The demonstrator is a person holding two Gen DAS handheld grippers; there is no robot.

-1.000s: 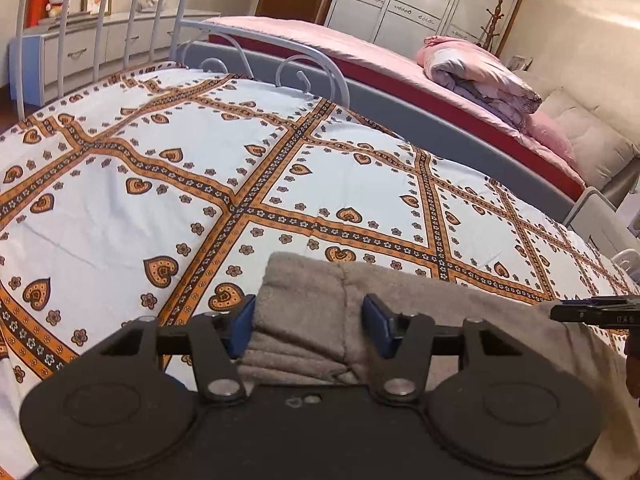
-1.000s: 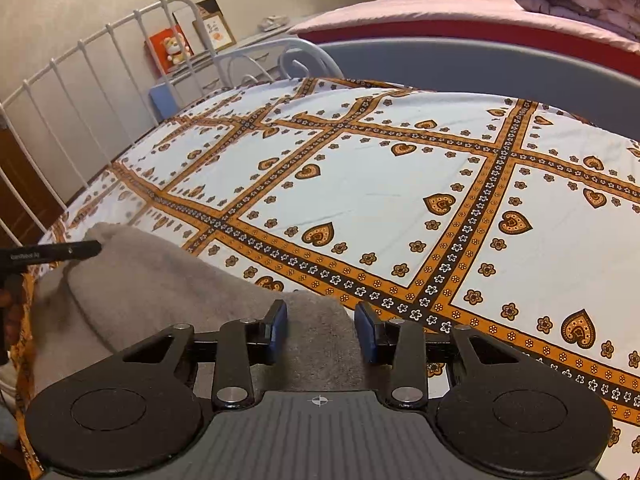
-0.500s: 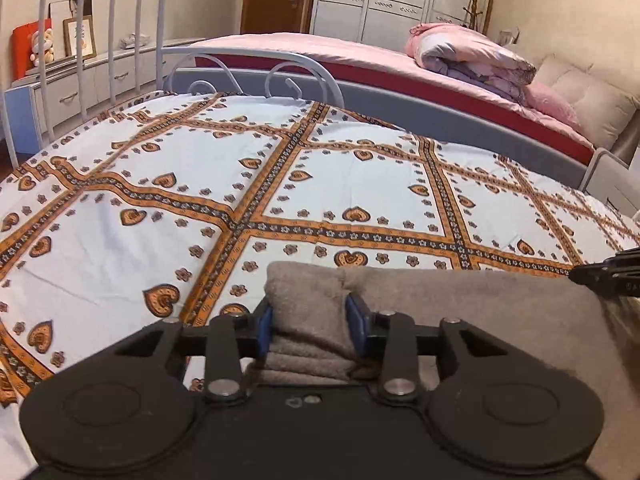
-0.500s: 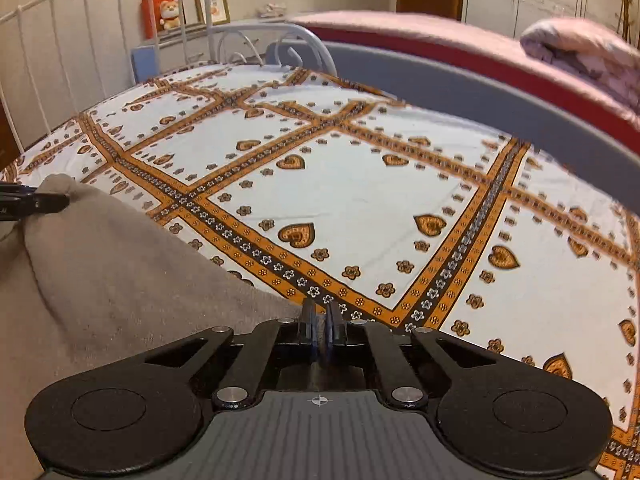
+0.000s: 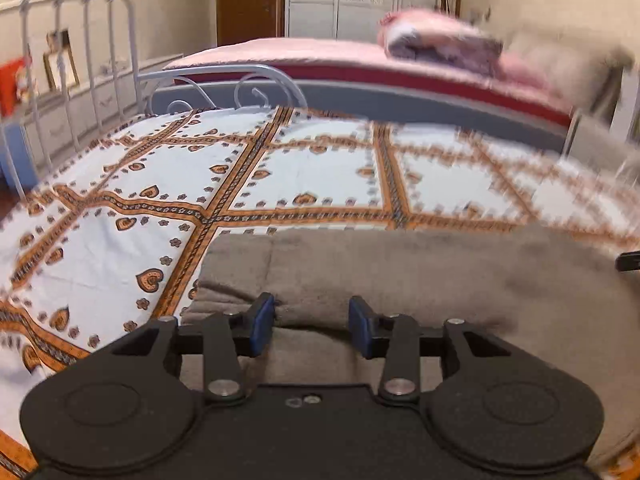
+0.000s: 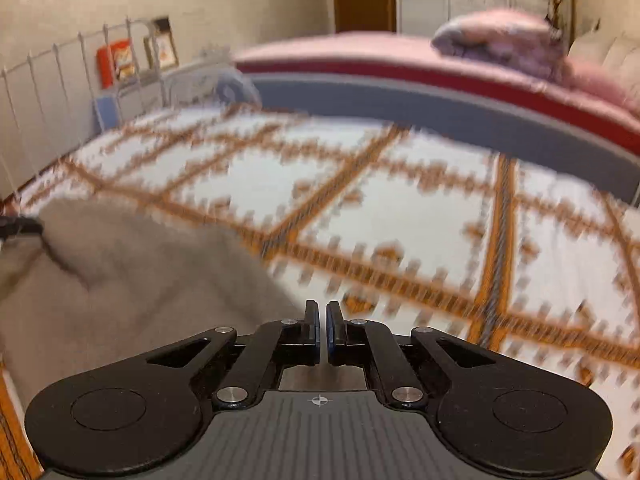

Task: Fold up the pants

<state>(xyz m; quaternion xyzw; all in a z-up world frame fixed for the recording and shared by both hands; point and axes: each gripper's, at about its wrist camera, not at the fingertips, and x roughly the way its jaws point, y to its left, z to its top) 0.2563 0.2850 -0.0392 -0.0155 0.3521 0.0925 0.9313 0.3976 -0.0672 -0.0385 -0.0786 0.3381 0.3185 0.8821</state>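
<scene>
Grey-brown pants (image 5: 420, 276) lie folded on the patterned bedspread (image 5: 120, 248), and they also show in the right wrist view (image 6: 132, 280). My left gripper (image 5: 311, 322) has its blue pads (image 5: 262, 322) apart on either side of the pants' thick left edge fold. My right gripper (image 6: 323, 330) has its pads almost together at the pants' right edge; whether cloth is pinched between them is hidden. The right gripper's tip (image 5: 628, 262) shows at the left view's right edge. The left gripper's tip (image 6: 20, 226) shows at the right view's left edge.
A white metal bed rail (image 5: 80, 60) stands at the left and far end. A second bed (image 5: 360, 60) with pink bedding and a rolled quilt (image 5: 440, 42) lies beyond. A dresser with picture frames (image 5: 60, 64) stands by the left wall.
Both grippers rose and moved forward with blur. The left gripper closed onto the pants fold half a second ago and now stands wider. The right gripper shut and stays nearly shut.
</scene>
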